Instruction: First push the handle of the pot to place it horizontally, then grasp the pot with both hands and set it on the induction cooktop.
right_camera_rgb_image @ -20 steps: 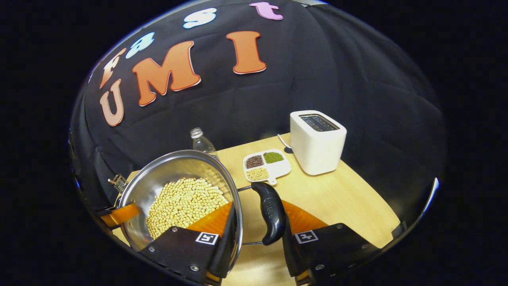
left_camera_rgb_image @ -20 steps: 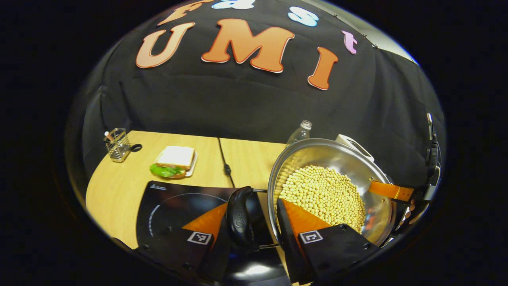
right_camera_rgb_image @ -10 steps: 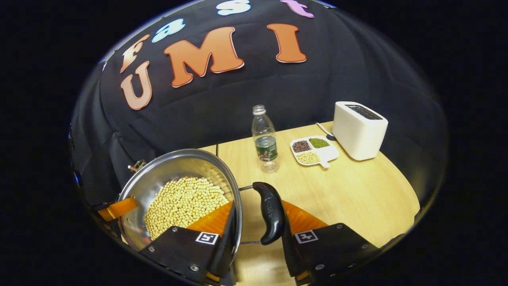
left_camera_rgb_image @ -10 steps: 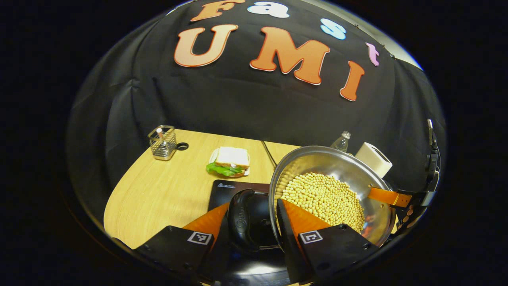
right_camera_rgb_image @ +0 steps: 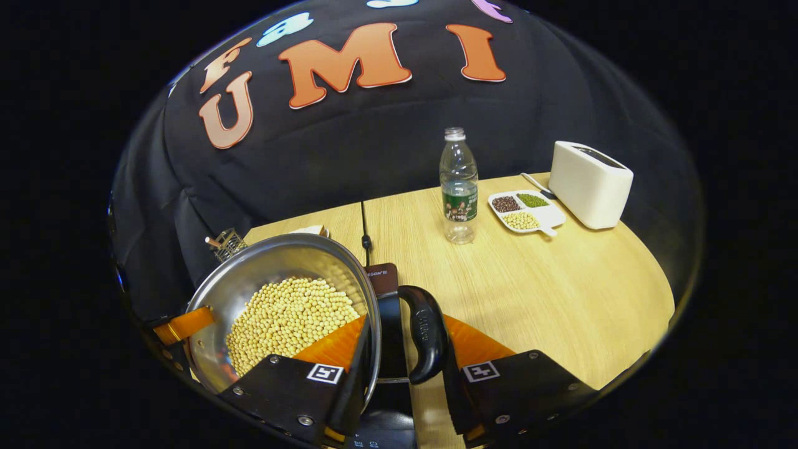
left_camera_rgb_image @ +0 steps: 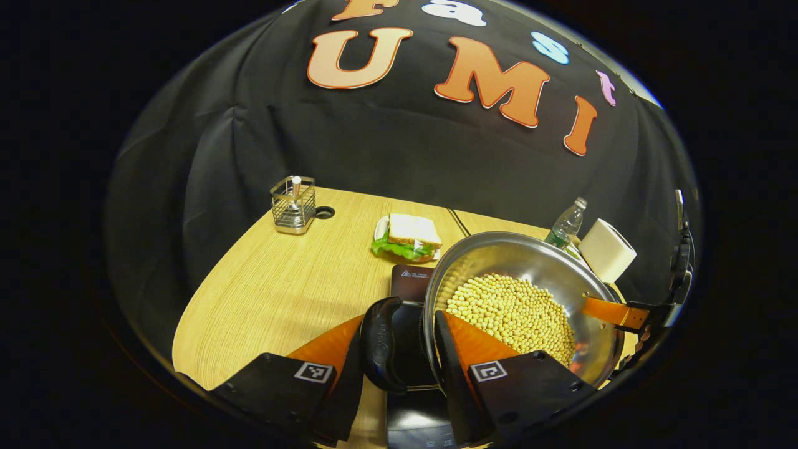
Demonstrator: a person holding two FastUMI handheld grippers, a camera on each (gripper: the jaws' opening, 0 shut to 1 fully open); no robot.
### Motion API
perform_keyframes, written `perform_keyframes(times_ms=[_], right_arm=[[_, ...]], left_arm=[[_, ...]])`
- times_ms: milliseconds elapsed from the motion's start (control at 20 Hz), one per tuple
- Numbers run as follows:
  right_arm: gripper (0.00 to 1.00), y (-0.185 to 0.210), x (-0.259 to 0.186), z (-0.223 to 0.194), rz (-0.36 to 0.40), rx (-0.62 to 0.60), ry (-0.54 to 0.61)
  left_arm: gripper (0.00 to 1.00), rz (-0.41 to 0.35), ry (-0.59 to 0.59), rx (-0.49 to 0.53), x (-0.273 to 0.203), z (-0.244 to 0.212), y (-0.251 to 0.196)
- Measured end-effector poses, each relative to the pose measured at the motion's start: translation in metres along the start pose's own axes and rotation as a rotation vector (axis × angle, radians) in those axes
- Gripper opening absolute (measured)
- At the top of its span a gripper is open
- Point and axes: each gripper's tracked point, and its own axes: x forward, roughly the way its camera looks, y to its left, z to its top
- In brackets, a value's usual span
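Observation:
A steel pot (left_camera_rgb_image: 517,255) full of pale soybeans hangs between both grippers. In the left gripper view my left gripper (left_camera_rgb_image: 399,324) is shut on the pot's black side handle (left_camera_rgb_image: 380,343), one finger outside the handle and the other inside the rim. My right gripper (right_camera_rgb_image: 405,321) holds the opposite black handle (right_camera_rgb_image: 424,333) the same way on the pot (right_camera_rgb_image: 268,268). The black induction cooktop (left_camera_rgb_image: 408,280) lies directly beneath the pot, mostly hidden; its far corner (right_camera_rgb_image: 381,277) peeks out past the rim. I cannot tell whether the pot touches it.
On the wooden table (left_camera_rgb_image: 274,293) stand a sandwich (left_camera_rgb_image: 408,237) and a wire holder (left_camera_rgb_image: 293,204) behind the cooktop. A water bottle (right_camera_rgb_image: 459,187), a divided dish of beans (right_camera_rgb_image: 527,212) and a white toaster (right_camera_rgb_image: 591,184) sit further right. A black cable (right_camera_rgb_image: 365,231) runs back from the cooktop.
Both grippers carried the pot leftwards; the cooktop, earlier to the pot's left, now lies under it. The bottle, dish and toaster have fallen away to the right.

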Motion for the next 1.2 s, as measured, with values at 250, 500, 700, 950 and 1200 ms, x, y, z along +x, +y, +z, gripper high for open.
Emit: perform_keyframes(times_ms=[250, 500, 700, 950, 1200], right_arm=[[0.51, -0.001, 0.007, -0.014, -0.020, -0.008, 0.036], [0.56, -0.004, 0.005, -0.012, -0.014, -0.003, 0.030], [0.82, -0.016, -0.027, 0.034, -0.027, -0.035, -0.093], [0.94, -0.038, -0.097, 0.107, -0.047, -0.058, -0.279], [0.94, -0.066, -0.181, 0.169, -0.076, -0.089, -0.435]], left_arm=[[0.66, 0.006, 0.035, -0.019, 0.011, -0.011, 0.007], [0.70, 0.045, -0.011, 0.021, 0.005, 0.004, 0.014], [0.98, 0.090, -0.155, 0.081, -0.029, 0.055, 0.013], [0.98, 0.091, -0.404, 0.079, -0.112, 0.156, 0.010], [0.98, 0.150, -0.588, 0.106, -0.216, 0.225, 0.028]])
